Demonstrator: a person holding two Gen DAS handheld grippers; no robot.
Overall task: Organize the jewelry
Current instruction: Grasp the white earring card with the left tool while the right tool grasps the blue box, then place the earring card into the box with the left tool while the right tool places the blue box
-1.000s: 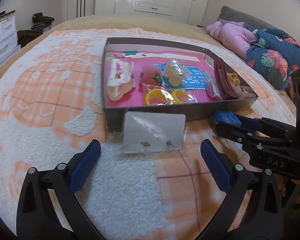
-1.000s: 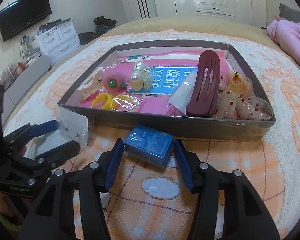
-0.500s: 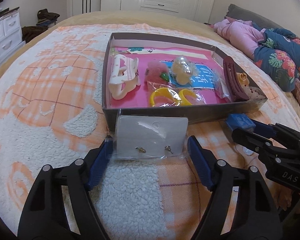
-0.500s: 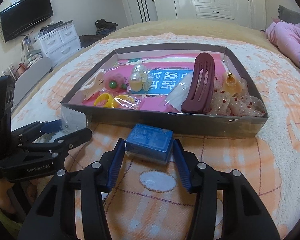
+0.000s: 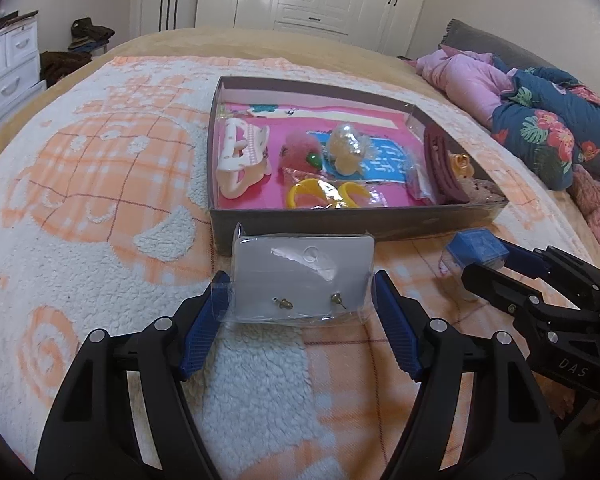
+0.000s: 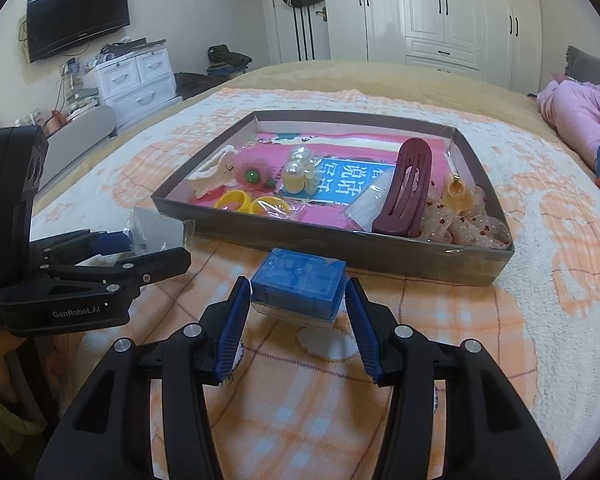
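Blue box [image 6: 298, 280] between right claw [image 6: 296, 326] pads

Earring card [image 5: 302, 276] upright, blue box [image 6: 298, 286] lifted

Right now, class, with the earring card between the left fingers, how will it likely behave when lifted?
The earring card is a thin flat sheet, so it is probably light and may bow under a squeeze. Its clear sleeve looks glossy and overhangs the card, so the left gripper, closing on its side edges, might slip. The small earrings could snag.

left hand-held gripper [image 5: 300, 312]: jaws closing, angled down | right hand-held gripper [image 6: 296, 312]: clamped, angled down
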